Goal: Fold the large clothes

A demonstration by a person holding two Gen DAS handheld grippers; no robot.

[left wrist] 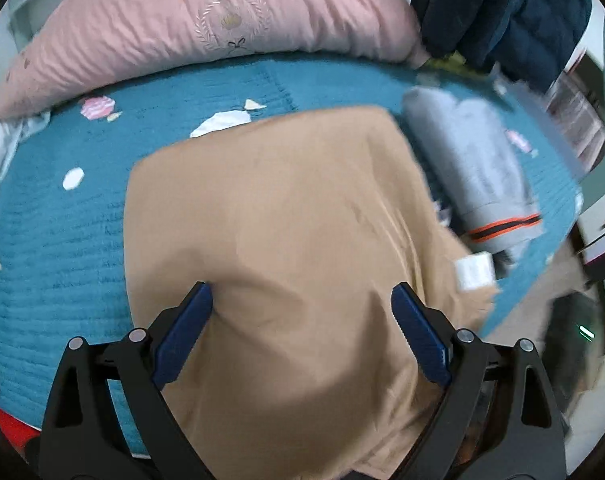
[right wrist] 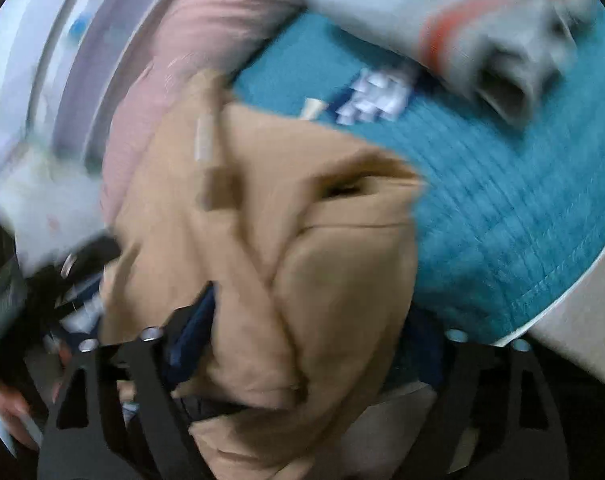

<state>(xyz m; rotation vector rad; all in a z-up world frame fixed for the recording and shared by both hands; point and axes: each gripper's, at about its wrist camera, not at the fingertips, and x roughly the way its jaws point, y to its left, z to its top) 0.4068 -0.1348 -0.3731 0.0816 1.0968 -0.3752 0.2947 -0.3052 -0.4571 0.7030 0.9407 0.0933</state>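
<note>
A large tan garment (left wrist: 278, 216) lies spread on the teal bedspread (left wrist: 62, 232), reaching to the bed's near edge. My left gripper (left wrist: 302, 304) is open, its blue pads (left wrist: 186, 336) wide apart just above the near part of the cloth, not holding it. In the blurred right wrist view the same tan garment (right wrist: 286, 248) is bunched in folds between the jaws of my right gripper (right wrist: 306, 312). The jaws stand wide apart with the cloth draped over them. The right finger is hidden by the cloth.
A folded grey garment with an orange stripe (left wrist: 486, 168) lies to the right on the bed, also in the right wrist view (right wrist: 454, 16). A pink duvet (left wrist: 206, 28) lies along the far side. Dark blue clothing (left wrist: 502, 12) hangs at back right. The bed edge (right wrist: 558, 304) is on the right.
</note>
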